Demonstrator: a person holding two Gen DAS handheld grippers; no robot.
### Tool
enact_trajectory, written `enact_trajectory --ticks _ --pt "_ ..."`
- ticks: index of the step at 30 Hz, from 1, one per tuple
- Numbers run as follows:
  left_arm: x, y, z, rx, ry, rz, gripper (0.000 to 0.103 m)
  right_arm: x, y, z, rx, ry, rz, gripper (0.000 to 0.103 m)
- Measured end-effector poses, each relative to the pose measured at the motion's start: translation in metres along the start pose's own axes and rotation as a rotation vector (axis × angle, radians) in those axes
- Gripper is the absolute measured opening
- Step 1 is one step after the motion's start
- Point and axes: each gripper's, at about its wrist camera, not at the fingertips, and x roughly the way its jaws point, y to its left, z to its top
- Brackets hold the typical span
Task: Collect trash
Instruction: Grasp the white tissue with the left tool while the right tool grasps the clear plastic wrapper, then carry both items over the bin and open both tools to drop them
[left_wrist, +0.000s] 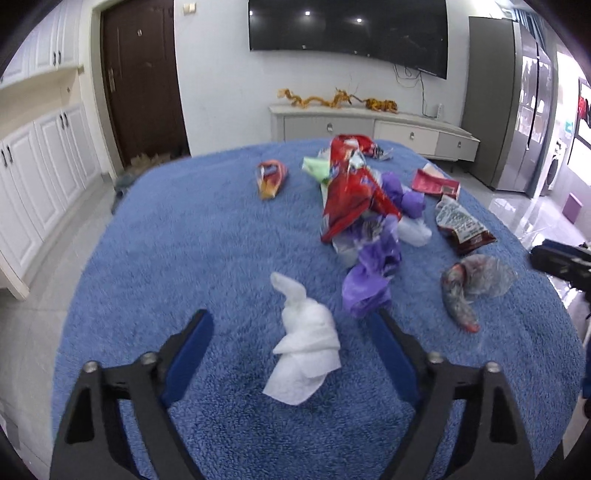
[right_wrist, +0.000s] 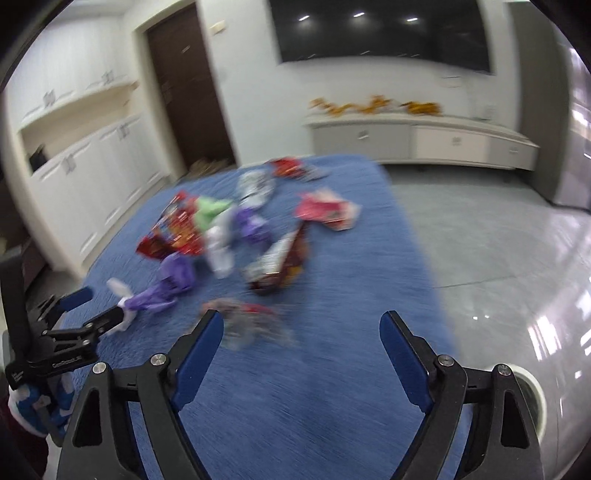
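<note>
Left wrist view: a crumpled white tissue (left_wrist: 306, 339) lies nearest the lens on the blue fleece cover (left_wrist: 192, 236), between the 2 blue-padded fingers of the left gripper (left_wrist: 293, 325), whose jaws stand wide apart and touch nothing. No earlier frame allows comparison. Beyond the tissue, a purple plastic bag (left_wrist: 369, 280) trails toward a central heap topped by a red snack bag (left_wrist: 351, 184); a clear crumpled wrapper (left_wrist: 476, 284) lies to the right, a dark printed packet (left_wrist: 461, 225) behind it, a pink packet (left_wrist: 436, 182) farther back, and an orange wrapper (left_wrist: 271, 179) apart at left. The heap stands between the gripper and the far litter. Background: wall television (left_wrist: 347, 29), low white sideboard (left_wrist: 373, 129), dark door (left_wrist: 142, 74).

Right wrist view (motion-blurred): the right gripper (right_wrist: 301, 328) hangs over the cover's near right part, angled downward, jaws wide and empty; the clear wrapper (right_wrist: 247, 325) lies just beyond its left finger (right_wrist: 201, 354). The left gripper (right_wrist: 96, 306) appears at left, straddling the tissue (right_wrist: 120, 291). Grey tiled floor (right_wrist: 498, 258) lies beside the cover.
</note>
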Motion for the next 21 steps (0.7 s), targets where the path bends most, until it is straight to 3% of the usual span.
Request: enact_trajectory --ticks 3,4,6,8,9,12,21 --pt "0.004 0.002 -0.002 -0.018 0.026 -0.044 0.073 0.028 0.016 0.001 -0.029 0.058 0.06 0.076" --pt "0.004 0.002 -0.001 -0.02 0.032 -0.058 0.069 0.034 0.019 0.0 -0.034 0.075 0.071 0.069" --pt "0.007 0.003 -0.002 -0.025 0.054 -0.08 0.049 0.047 0.024 -0.002 -0.041 0.107 0.081 0.052" --pt "0.008 0.002 -0.005 -0.014 0.075 -0.093 0.037 0.054 0.027 -0.007 -0.037 0.131 0.087 0.017" --pt "0.008 0.002 -0.006 -0.011 0.076 -0.097 0.031 0.053 0.027 -0.01 -0.034 0.138 0.092 0.011" --pt "0.0 0.001 -0.009 -0.001 0.071 -0.103 0.023 0.044 0.028 -0.018 -0.031 0.12 0.108 0.005" --pt "-0.045 -0.026 -0.008 0.082 -0.006 -0.128 0.018 -0.007 0.011 -0.02 -0.012 0.033 0.122 0.003"
